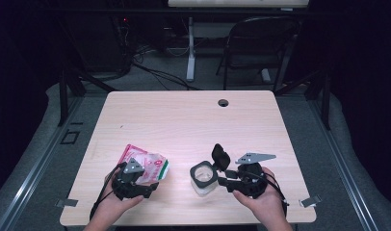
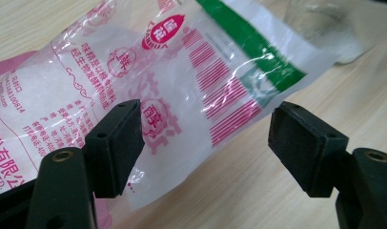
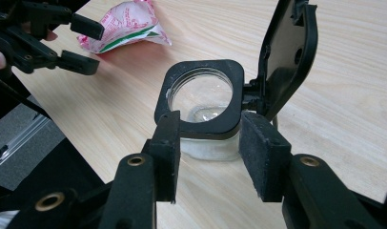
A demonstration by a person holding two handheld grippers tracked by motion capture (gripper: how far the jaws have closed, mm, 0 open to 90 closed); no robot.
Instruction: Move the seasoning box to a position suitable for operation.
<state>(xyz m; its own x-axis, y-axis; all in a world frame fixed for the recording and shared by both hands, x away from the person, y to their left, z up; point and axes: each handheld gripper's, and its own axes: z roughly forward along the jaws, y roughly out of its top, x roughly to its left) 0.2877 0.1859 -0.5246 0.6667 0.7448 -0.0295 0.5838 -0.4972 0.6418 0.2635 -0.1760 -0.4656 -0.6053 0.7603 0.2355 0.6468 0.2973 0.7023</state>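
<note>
Pale wooden table (image 1: 184, 120): a soft, slippery packet (image 1: 148, 166) is straddled by the spread left gripper (image 2: 206, 129) and best pinched mid-body, while the fragile open-lidded jar (image 1: 203, 177) is clasped by the right gripper (image 3: 208, 157).

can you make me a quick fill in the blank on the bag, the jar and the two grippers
1. The jar's hinged lid stands ____.
2. The plastic bag lies on the ____ with the left gripper over it.
3. The right gripper has one of its fingers on each side of the ____.
4. The stripe along the bag's end is ____.

Missing words: open; table; jar; green
</note>
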